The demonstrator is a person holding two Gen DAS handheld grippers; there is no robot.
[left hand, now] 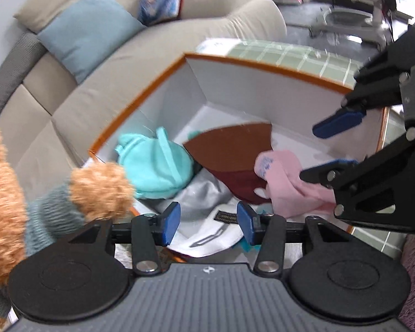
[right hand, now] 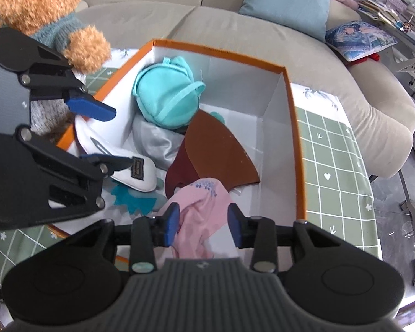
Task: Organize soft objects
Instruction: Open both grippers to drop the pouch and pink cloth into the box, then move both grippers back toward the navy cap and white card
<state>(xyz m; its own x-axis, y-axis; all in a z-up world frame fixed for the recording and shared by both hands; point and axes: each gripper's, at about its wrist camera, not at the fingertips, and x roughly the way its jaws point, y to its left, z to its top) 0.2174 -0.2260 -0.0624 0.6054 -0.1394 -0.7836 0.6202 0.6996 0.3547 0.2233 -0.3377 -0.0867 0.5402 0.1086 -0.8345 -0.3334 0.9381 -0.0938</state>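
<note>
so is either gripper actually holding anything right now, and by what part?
Nothing is held. Left gripper stands open over the white pouch; right gripper is open, pink cloth loose between its pads, in the box.

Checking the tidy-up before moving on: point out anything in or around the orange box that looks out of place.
The white slipper lies askew, draped over the orange box near wall instead of fully inside. The teddy bear sits outside the box on the table. The pink cloth lies crumpled inside, between the open right gripper fingers.
</note>
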